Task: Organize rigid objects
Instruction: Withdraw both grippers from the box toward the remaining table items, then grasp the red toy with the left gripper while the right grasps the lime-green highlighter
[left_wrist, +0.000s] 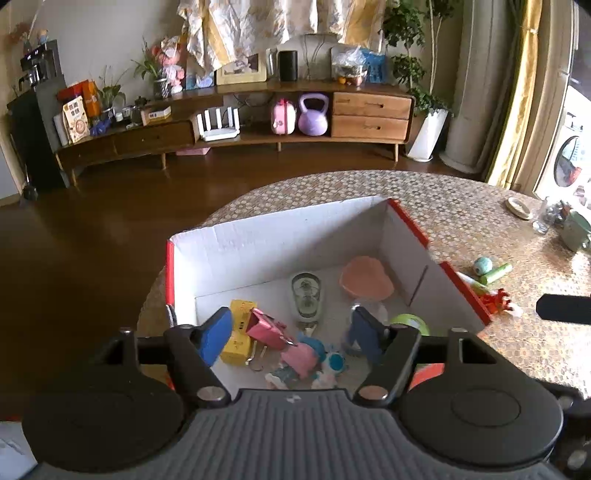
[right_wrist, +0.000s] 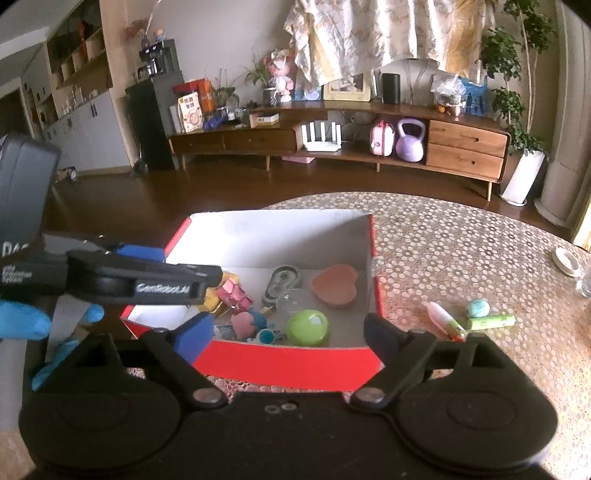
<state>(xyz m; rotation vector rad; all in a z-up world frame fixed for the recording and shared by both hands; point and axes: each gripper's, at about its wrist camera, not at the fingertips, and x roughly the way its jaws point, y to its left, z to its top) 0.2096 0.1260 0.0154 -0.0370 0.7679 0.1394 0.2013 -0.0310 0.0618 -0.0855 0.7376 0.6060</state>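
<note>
Right wrist: gloved hand (right_wrist: 22, 325) visible, left wrist: none

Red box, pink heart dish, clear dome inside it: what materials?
Red box: looks like cardboard, glossy red outside and matte white inside, with thin folded walls and creased corners. Pink heart dish: probably silicone or soft plastic; matte, even colour, rounded rim. Clear dome: glass or clear acrylic; see-through with bright highlights. I cannot tell which.
</note>
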